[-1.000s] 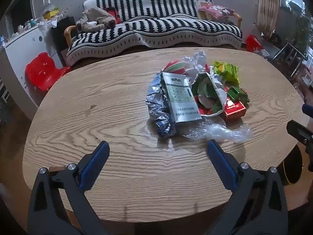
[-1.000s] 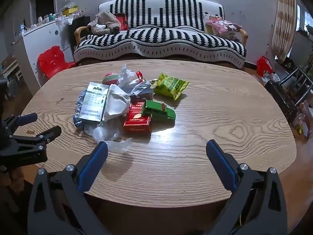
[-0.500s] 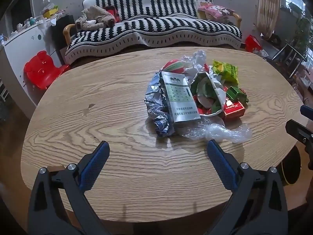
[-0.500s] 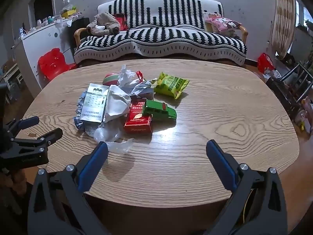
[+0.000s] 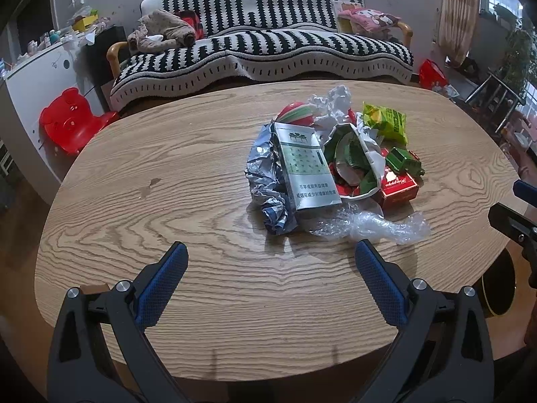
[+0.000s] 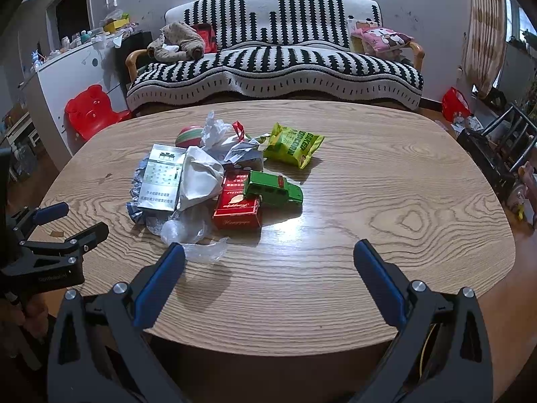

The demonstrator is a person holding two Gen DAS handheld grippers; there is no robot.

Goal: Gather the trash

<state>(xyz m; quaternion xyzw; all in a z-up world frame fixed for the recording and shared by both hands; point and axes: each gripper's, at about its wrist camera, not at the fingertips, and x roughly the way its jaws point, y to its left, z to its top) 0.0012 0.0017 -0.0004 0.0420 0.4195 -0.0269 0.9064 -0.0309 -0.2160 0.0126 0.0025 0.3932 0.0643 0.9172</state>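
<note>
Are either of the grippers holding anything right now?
No. The left gripper and right gripper are both open and empty, short of the trash pile.

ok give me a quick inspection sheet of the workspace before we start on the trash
surface: oval wooden table, one small dark stain near its left side.
job's things: one pile at mid-table: silver cigarette pack, crumpled foil, clear plastic wrap, red cigarette pack, green snack bag, white paper.
clutter: green toy car and striped ball sit among the trash.
grippers: left gripper and right gripper both at the near edge, jaws wide, holding nothing.
cables: nothing seen.
surroundings: striped sofa, red child's chair, white cabinet.
</note>
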